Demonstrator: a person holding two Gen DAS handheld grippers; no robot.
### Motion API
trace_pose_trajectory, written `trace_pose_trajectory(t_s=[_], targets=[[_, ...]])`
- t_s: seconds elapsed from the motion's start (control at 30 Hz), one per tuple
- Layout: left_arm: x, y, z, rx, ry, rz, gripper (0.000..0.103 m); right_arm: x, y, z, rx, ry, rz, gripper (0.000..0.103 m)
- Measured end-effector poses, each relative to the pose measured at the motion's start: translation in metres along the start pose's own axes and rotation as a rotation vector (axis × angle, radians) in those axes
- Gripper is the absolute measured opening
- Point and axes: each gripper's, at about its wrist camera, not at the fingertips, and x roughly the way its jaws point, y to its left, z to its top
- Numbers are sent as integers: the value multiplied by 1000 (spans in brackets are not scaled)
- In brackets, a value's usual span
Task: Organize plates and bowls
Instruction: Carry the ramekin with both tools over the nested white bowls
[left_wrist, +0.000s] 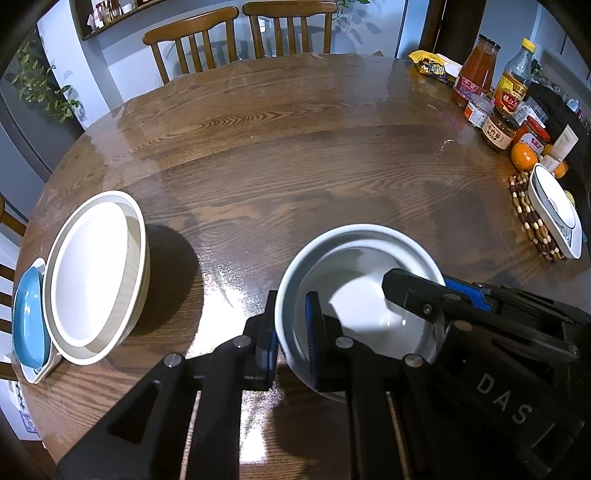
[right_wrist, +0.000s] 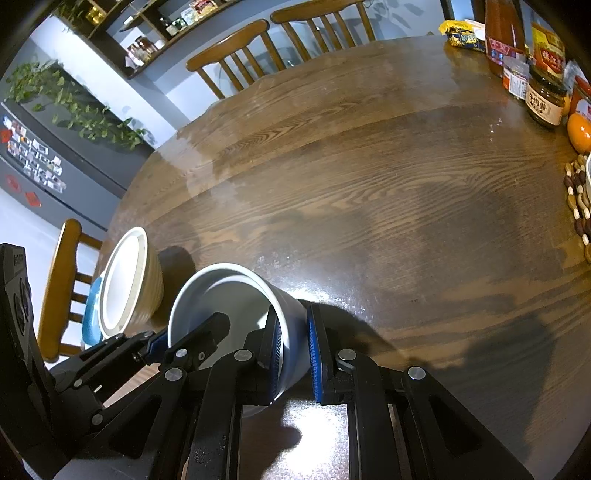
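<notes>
Both claws, left claw and right claw, clenched on opposite rims (white bowl between).

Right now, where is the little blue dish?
In the left wrist view, the blue dish sits at the table's left edge, beside the big cream bowl.

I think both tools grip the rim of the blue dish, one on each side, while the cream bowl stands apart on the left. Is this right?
Not quite. Both the left tool and the right tool grip the rim of the white bowl, not the blue dish, which lies untouched at the table's left edge behind the cream bowl. The left wrist view shows this.
</notes>
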Motion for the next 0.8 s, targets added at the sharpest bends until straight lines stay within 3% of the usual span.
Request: trace_pose_trajectory(t_s=[0.8], targets=[[-30,4,-11,12,-71,2,11,-27,16,-11,-16,-59,-3,15]])
